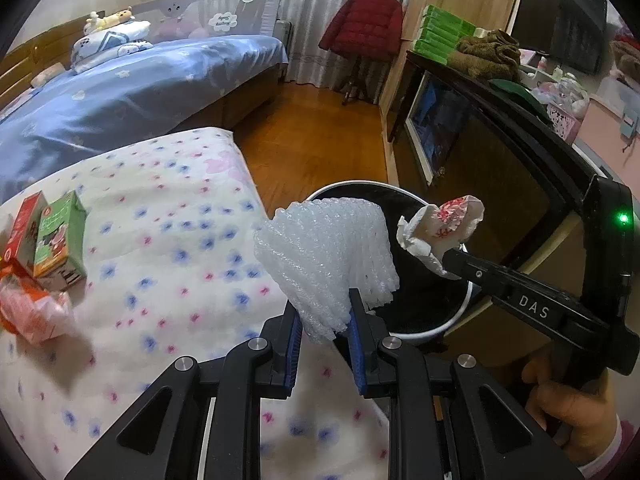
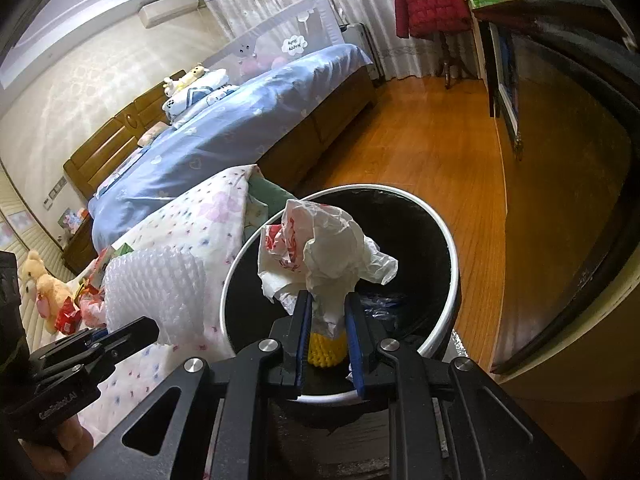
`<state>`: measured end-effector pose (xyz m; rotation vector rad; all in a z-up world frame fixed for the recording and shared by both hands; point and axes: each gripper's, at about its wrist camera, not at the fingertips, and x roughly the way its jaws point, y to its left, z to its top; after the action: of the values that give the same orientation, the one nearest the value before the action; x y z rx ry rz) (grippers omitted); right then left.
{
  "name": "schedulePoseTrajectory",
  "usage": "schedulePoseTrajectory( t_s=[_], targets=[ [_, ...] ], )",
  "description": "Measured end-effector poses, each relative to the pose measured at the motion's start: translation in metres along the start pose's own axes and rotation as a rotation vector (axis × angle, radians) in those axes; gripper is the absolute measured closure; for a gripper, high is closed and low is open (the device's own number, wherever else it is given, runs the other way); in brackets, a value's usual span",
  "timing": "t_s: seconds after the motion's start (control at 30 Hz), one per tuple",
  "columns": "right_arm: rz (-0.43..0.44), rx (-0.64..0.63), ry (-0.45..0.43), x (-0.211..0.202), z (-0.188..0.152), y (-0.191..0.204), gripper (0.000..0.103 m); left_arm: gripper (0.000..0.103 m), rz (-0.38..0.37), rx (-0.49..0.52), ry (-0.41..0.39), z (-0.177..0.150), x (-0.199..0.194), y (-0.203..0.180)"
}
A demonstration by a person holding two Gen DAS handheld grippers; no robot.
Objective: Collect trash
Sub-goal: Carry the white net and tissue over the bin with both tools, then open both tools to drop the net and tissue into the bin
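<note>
My left gripper (image 1: 325, 312) is shut on a white foam net sleeve (image 1: 328, 256) and holds it at the near rim of the round black trash bin with a white rim (image 1: 452, 322). My right gripper (image 2: 327, 304) is shut on a crumpled white paper wrapper with red print (image 2: 320, 256) directly above the bin's opening (image 2: 450, 248). A yellow knobbly object (image 2: 326, 350) shows between the right fingers, low in the bin. The right gripper (image 1: 448, 258) with its wrapper (image 1: 444, 224) shows in the left view; the foam sleeve (image 2: 156, 284) and left gripper (image 2: 132, 336) show in the right view.
On the flowered bedspread (image 1: 168, 240) at the left lie a green carton (image 1: 60, 236), a red carton (image 1: 24, 228) and an orange-pink wrapper (image 1: 32, 312). A blue bed (image 1: 120, 96) lies beyond. A dark cabinet (image 1: 472, 152) stands right of the bin on the wooden floor (image 1: 312, 136).
</note>
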<state>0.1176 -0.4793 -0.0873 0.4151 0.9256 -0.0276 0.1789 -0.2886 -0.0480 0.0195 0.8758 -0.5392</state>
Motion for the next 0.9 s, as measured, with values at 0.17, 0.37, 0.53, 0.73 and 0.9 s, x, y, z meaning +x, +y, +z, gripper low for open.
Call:
schedulePoseTrajectory(
  t_s=[0.17,0.37,0.53,0.73,0.9],
  targets=[
    [-0.008,0.006,0.006,0.004,0.004,-0.004,0.086,0.083,0.000,0.005,0.015,0.005,0.010,-0.005],
    [-0.017,0.028,0.012,0.010,0.008,-0.011,0.086,0.082,0.004,0.018,0.029,0.011,0.021,-0.011],
    [-0.021,0.058,0.027,0.014,0.009,-0.019,0.074,0.071,0.000,0.009,0.041,0.016,0.030,-0.016],
    [-0.026,0.063,0.009,0.009,0.008,-0.022,0.058,0.046,0.013,0.019,0.031,0.013,0.027,-0.019],
    [-0.019,0.060,-0.005,0.004,0.006,-0.018,0.043,0.046,0.015,-0.020,0.028,0.004,0.017,-0.007]
  ],
)
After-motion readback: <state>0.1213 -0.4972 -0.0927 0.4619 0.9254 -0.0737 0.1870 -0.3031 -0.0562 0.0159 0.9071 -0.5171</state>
